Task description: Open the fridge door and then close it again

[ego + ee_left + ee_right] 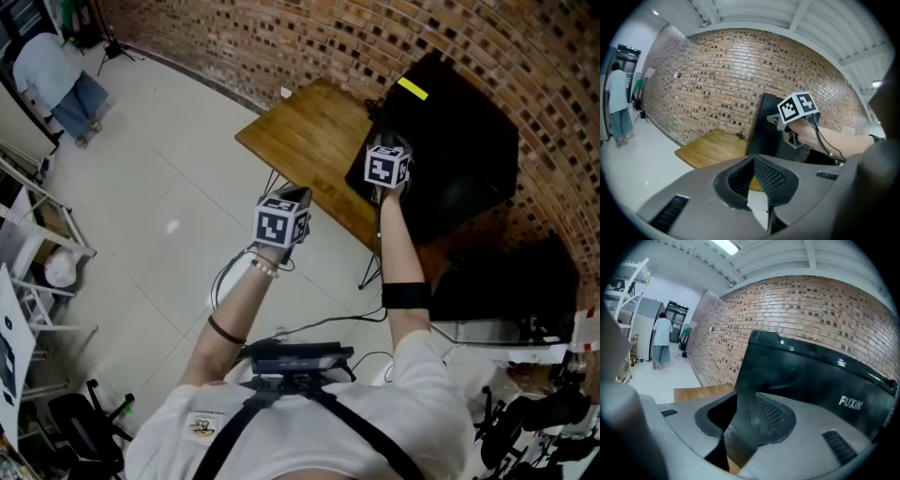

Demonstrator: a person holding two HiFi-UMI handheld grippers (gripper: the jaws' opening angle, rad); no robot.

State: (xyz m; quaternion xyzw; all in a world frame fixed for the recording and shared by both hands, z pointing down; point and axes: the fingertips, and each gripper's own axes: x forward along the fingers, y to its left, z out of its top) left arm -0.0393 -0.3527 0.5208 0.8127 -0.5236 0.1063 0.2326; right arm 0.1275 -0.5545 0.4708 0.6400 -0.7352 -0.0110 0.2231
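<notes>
Our right gripper [746, 420] reaches forward on an outstretched arm, jaws clamped on the edge of the fridge door [811, 380] — left of it and further back, our left gripper [757, 183] hangs free, jaws pressed together

white t-shirt [441, 403], black harness straps [228, 434], black armband [405, 295], pale wrist bracelet [264, 268]
</notes>
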